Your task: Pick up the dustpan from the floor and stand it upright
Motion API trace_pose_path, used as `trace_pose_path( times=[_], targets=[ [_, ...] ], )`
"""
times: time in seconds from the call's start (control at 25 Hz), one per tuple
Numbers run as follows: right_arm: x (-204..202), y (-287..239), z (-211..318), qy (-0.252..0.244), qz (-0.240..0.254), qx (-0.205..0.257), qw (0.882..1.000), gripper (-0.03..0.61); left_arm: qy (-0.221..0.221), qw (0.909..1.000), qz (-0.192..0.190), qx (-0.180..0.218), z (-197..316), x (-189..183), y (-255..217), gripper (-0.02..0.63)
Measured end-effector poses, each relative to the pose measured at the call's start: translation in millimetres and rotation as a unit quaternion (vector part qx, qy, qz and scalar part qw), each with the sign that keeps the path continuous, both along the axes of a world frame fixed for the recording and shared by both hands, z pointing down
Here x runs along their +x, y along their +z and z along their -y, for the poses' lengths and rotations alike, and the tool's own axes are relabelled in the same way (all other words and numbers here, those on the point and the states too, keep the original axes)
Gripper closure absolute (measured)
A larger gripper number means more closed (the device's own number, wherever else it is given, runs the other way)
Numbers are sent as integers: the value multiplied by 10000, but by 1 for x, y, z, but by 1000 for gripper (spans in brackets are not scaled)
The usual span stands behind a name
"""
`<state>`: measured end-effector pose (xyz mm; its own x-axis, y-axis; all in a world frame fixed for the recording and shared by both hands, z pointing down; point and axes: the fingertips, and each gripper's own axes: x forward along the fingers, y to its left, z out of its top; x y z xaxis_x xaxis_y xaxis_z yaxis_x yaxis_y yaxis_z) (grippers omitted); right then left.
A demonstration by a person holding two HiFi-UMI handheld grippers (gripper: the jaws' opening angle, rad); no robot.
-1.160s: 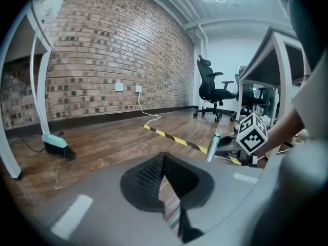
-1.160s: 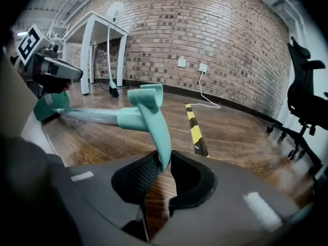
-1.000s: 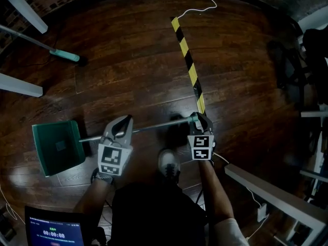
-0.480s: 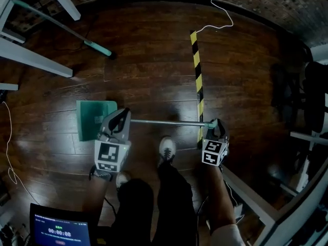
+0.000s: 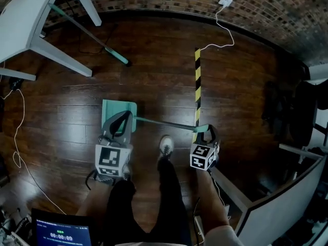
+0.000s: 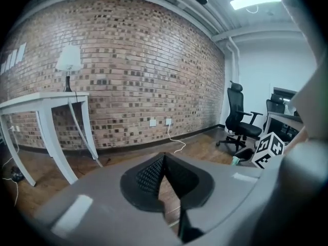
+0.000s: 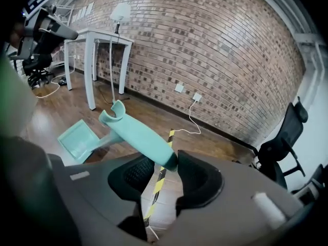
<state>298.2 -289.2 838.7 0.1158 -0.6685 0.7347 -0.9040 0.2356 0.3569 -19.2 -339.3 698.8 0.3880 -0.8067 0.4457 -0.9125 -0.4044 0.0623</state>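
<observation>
The green dustpan (image 5: 119, 110) (image 7: 77, 137) has its pan low by the floor and its thin pole (image 5: 164, 123) slanting up to a teal grip (image 7: 136, 132). My right gripper (image 5: 209, 130) (image 7: 163, 164) has the end of that grip between its jaws, which are opening. The tip leans on the right pad and the left pad stands off. My left gripper (image 5: 124, 115) (image 6: 164, 157) hovers over the pan with its pads together and nothing between them. In the right gripper view the left gripper (image 7: 51, 32) is well above the pole.
A white table (image 5: 31, 29) with a teal-handled broom (image 5: 87, 32) leaning on it stands at the far left. Yellow-black tape (image 5: 197, 81) runs along the floor. A black office chair (image 5: 302, 111) and a white partition (image 5: 277, 204) are at the right. My shoe (image 5: 165, 146) is under the pole.
Both grippers have risen a long way with the handle. The pan has gone from lying flat at the left to tipped on edge, closer to my feet.
</observation>
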Motion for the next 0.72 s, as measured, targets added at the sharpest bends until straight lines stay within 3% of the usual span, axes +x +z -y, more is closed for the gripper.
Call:
trace_pose_path(
  times=[0.36, 0.6, 0.72],
  targets=[
    [-110, -69, 0, -433, 367, -82, 9984, 364, -559, 9984, -45, 104, -30, -67, -85, 617],
    [-171, -98, -10, -859, 790, -614, 9913, 320, -794, 9967, -54, 176, -43, -109, -129, 617],
    [-187, -115, -8, -1123, 939, -647, 9871, 318, -936, 9953, -85, 243, -49, -124, -144, 617]
  ],
)
